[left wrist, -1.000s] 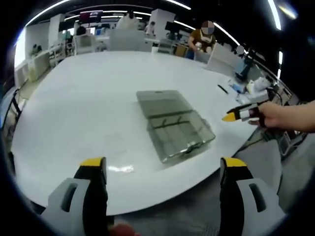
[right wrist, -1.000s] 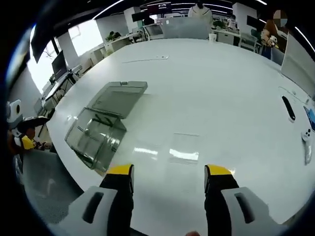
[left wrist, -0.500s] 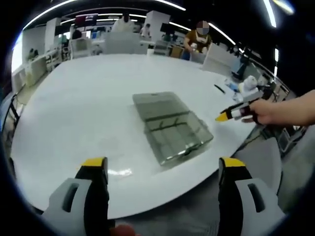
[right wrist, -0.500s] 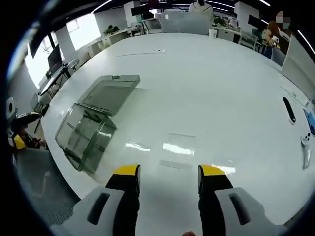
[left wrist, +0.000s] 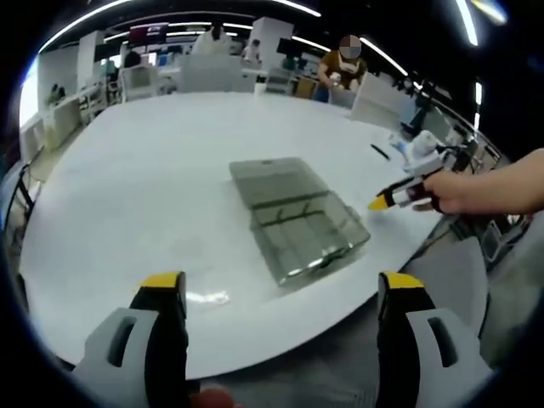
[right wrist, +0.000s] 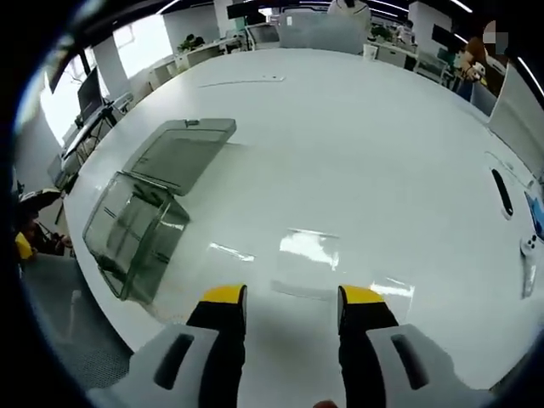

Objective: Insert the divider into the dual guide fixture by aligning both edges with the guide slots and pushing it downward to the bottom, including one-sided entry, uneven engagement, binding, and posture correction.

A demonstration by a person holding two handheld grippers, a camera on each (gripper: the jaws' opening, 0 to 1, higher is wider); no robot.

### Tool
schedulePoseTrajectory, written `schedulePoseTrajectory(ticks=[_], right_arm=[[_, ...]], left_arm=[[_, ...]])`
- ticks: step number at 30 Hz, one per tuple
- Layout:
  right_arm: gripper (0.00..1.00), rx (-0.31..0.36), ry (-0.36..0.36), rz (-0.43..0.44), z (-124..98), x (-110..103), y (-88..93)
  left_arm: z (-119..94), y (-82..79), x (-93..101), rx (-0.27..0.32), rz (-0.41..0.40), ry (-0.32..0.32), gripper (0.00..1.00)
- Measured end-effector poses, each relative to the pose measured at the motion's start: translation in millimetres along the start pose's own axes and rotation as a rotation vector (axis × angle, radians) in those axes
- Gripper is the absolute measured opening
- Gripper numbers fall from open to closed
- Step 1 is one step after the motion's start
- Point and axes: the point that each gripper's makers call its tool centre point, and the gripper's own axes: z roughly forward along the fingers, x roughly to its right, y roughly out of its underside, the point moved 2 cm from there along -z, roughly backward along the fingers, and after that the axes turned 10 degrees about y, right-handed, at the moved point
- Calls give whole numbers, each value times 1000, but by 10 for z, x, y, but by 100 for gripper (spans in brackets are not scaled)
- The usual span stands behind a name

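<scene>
The right gripper [right wrist: 283, 297] is closing in on the flat clear divider [right wrist: 308, 262] lying on the white table [right wrist: 374, 144], its jaws narrowing but still apart and empty. Leftward, the open fixture box [right wrist: 136, 225] is waiting near the edge. The left gripper [left wrist: 280, 285] is hovering, jaws wide apart. Pickup is under way; next comes pinching the divider's edge.

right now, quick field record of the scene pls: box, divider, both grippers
box: clear plastic box on the white table, lid open flat
divider: clear sheet lying flat on the table, ahead of the right gripper
left gripper: open, empty, back from the table edge
right gripper: open, empty, over the table near the sheet
</scene>
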Motion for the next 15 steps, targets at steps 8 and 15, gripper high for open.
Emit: schedulePoseTrajectory(ticks=[8,15], right_arm=[[37,-14,16,0,60,-2,22],[37,-27,23,7,111,16,78]], left_arm=[[2,16,4,-5,-1,-1,91],[3,17,5,-6,-2,-3,91]])
